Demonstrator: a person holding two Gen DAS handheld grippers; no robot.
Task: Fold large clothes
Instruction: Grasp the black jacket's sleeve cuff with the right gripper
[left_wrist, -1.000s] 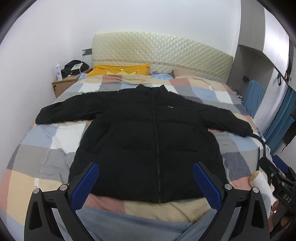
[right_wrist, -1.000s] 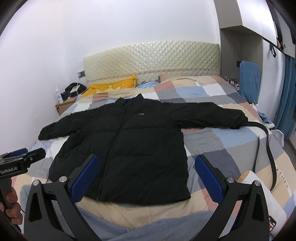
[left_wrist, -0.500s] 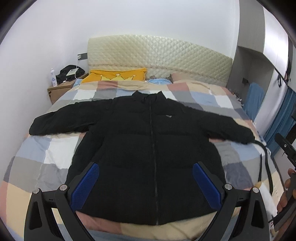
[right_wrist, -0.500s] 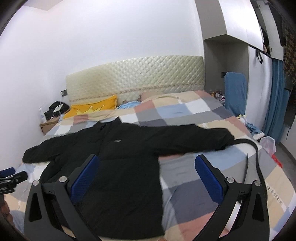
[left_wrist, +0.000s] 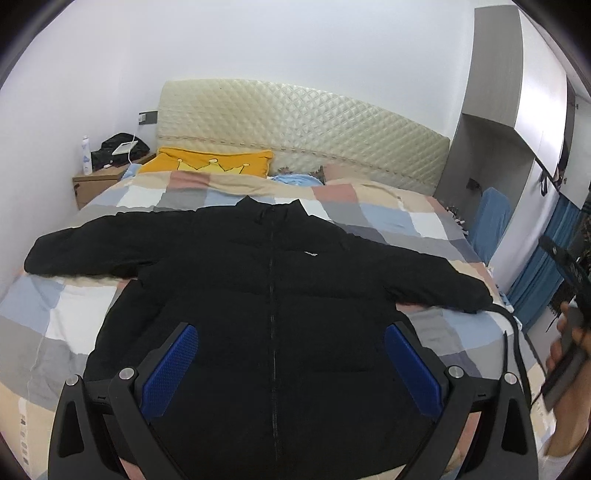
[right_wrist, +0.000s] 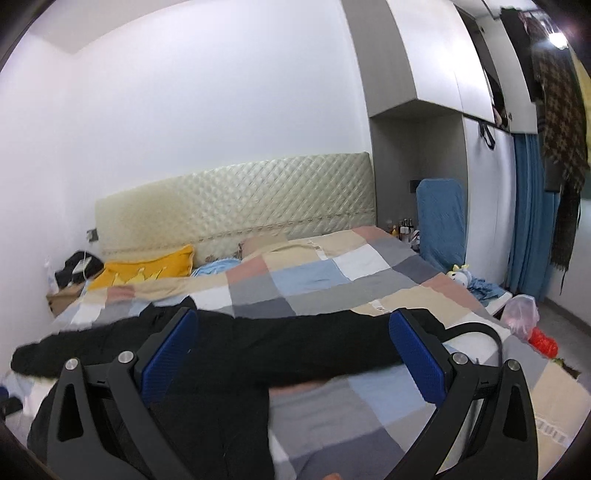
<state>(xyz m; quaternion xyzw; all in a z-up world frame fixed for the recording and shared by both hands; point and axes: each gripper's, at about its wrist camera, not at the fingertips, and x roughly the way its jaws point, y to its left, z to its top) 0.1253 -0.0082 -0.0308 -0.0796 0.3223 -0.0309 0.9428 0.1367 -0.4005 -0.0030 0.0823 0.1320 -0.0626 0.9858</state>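
Observation:
A black puffer jacket (left_wrist: 269, 302) lies flat, front up and zipped, on the checkered bed cover (left_wrist: 66, 317), both sleeves spread out sideways. My left gripper (left_wrist: 291, 365) is open and empty, hovering over the jacket's lower body. My right gripper (right_wrist: 291, 362) is open and empty above the jacket's right sleeve (right_wrist: 314, 347), which reaches towards the bed's right edge. The right gripper's body and the hand holding it show at the right edge of the left wrist view (left_wrist: 569, 332).
A black strap (right_wrist: 480, 332) curls on the bed by the sleeve cuff. A yellow pillow (left_wrist: 210, 166) and padded headboard (left_wrist: 295, 136) are at the far end. A nightstand (left_wrist: 99, 181) stands on the left; a blue chair (right_wrist: 439, 218), curtain and floor clutter on the right.
Both grippers have moved forward over the bed. The right gripper swung right and now faces the right sleeve. The jacket has not moved.

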